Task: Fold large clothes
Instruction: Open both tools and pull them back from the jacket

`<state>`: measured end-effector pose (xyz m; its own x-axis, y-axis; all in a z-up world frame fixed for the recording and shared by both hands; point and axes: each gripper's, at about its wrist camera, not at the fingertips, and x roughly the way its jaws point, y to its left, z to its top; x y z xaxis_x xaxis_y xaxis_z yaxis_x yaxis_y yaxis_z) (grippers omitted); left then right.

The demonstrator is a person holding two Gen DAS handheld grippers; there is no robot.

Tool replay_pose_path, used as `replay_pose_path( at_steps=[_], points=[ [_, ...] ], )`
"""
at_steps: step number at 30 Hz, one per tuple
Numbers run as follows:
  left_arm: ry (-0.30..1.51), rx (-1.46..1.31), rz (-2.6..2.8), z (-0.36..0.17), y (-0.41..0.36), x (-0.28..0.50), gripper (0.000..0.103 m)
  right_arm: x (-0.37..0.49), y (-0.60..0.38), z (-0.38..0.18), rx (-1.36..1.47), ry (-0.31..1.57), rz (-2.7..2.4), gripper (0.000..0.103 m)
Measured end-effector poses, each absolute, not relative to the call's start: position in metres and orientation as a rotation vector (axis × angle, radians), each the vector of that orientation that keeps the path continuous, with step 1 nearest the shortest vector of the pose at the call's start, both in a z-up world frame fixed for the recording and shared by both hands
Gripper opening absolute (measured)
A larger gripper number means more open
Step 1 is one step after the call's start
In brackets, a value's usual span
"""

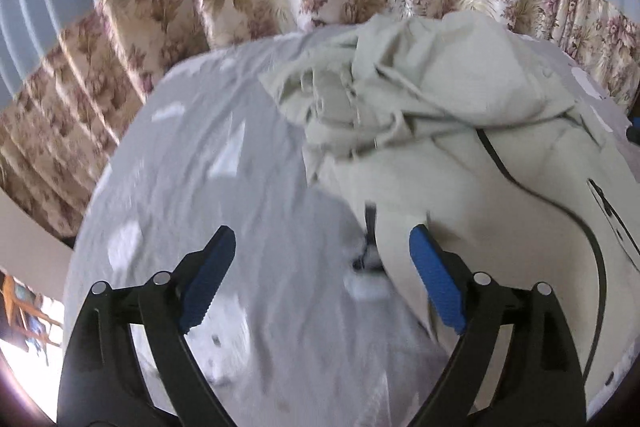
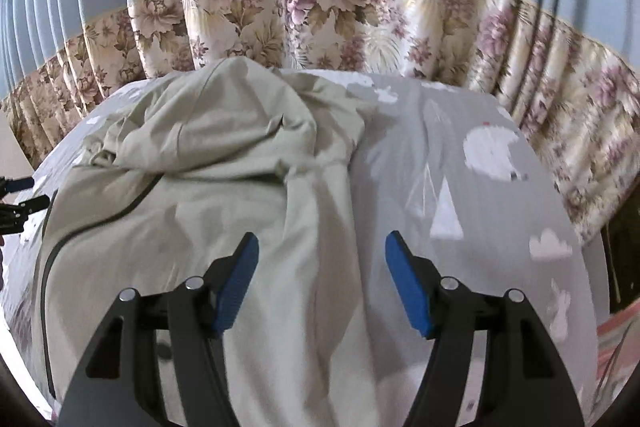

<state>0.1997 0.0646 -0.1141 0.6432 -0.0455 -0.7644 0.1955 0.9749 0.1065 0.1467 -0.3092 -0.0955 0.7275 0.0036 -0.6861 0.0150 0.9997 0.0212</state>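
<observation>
We see the pale green jacket [image 2: 208, 187] lying rumpled on the grey printed bedsheet [image 2: 472, 163], hood end bunched toward the floral curtain [image 2: 320, 23]. Left gripper [image 1: 322, 239] hovers at the jacket's edge, fingers spread wide — nothing between them. Right gripper [image 2: 322, 247] hovers over the jacket's other edge, fingers likewise apart — empty.

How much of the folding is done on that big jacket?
Hardly any looks done. The pale beige fabric jacket with dark zipper lines lies crumpled in a heap on the grey bedsheet with white shapes, with no neat folds showing. Nothing is in hand: the left gripper and the right gripper are both open above the bed. Spreading it flat and all the folding remain.
</observation>
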Motion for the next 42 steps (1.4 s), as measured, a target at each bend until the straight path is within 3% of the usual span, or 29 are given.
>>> replay_pose_path(
  at_steps=[12,20,21,22,25,29,30,37,38,40,42],
  points=[
    [0.932,0.006,-0.282,-0.145,0.045,0.14,0.088,0.063,-0.32,-0.125,0.021,0.801,-0.133,0.066],
    [0.911,-0.001,-0.263,-0.134,0.055,0.138,0.089,0.069,-0.324,-0.145,0.054,0.898,-0.084,0.066],
    [0.907,0.011,-0.243,-0.131,0.061,0.139,0.089,0.072,-0.32,-0.148,0.054,0.906,-0.07,0.064],
    [0.904,0.017,-0.224,-0.129,0.066,0.14,0.089,0.076,-0.314,-0.151,0.057,0.907,-0.032,0.044],
    [0.918,0.022,-0.19,-0.131,0.075,0.144,0.089,0.081,-0.304,-0.149,-0.013,0.875,-0.03,0.015],
    [0.93,0.046,-0.15,-0.134,0.08,0.142,0.089,0.088,-0.323,-0.138,-0.122,0.813,-0.204,0.007],
    [0.939,0.052,-0.161,-0.135,0.079,0.141,0.089,0.091,-0.334,-0.137,-0.134,0.805,-0.27,0.001],
    [0.993,0.106,-0.305,-0.15,0.049,0.135,0.088,0.081,-0.366,-0.129,0.099,0.789,-0.153,0.007],
    [0.99,0.09,-0.349,-0.149,0.042,0.134,0.088,0.08,-0.363,-0.128,0.095,0.788,-0.146,0.012],
    [0.983,0.056,-0.38,-0.148,0.034,0.135,0.087,0.075,-0.352,-0.127,0.09,0.775,-0.124,0.042],
    [0.996,-0.029,-0.426,-0.149,0.031,0.142,0.086,0.071,-0.344,-0.125,0.117,0.761,-0.082,0.043]
  ],
)
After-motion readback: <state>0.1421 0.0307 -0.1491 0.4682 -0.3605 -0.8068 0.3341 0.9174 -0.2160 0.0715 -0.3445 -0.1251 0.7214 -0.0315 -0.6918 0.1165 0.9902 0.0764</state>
